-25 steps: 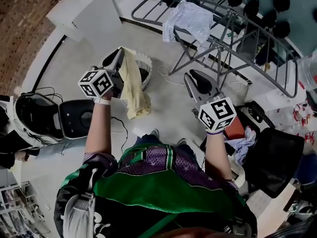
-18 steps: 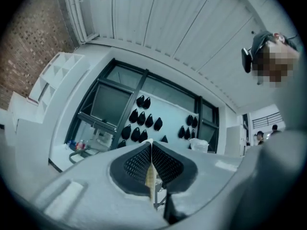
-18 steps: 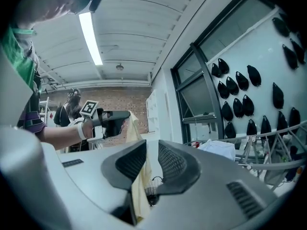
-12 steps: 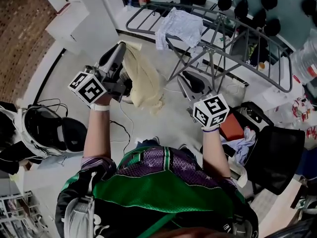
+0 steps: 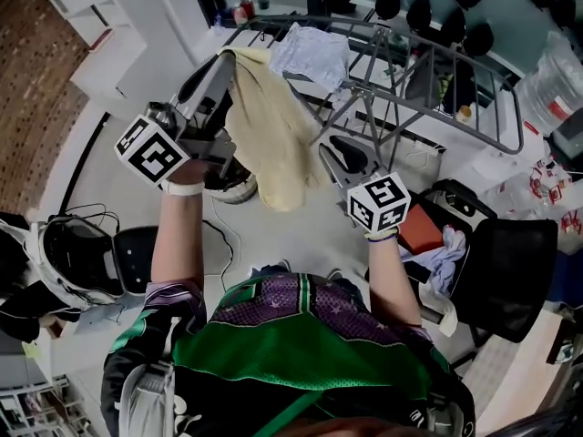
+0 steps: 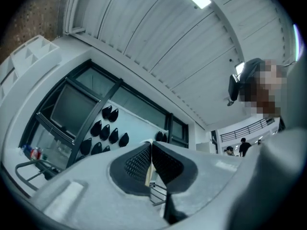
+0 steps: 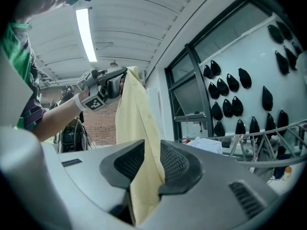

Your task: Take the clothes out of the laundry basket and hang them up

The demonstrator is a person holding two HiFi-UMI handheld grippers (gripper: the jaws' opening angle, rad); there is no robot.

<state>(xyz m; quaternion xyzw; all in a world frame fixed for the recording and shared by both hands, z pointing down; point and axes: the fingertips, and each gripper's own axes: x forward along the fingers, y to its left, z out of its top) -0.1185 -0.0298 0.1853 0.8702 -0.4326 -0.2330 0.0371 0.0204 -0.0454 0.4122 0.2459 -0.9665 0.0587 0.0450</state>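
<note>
Green-and-purple short-sleeved jersey (image 5: pixel 273 344), white wristband (image 5: pixel 182 188). Grey left hand-held gripper (image 5: pixel 224 57) and right hand-held gripper (image 5: pixel 326 151), each with a black-and-white marker cube (image 5: pixel 150 148).

In front of you stands the drying rack (image 5: pixel 428 71), and a garment (image 5: pixel 314 53) lies on its left end. Between you and the rack the cloth (image 5: pixel 269 135) hangs from your left gripper (image 5: pixel 219 66), raised at your left; its lower part passes between the opening jaws of your right gripper (image 5: pixel 335 153). The basket (image 5: pixel 228 188) sits on the floor (image 5: pixel 301 235) below the left gripper, partly behind the cloth.
</note>
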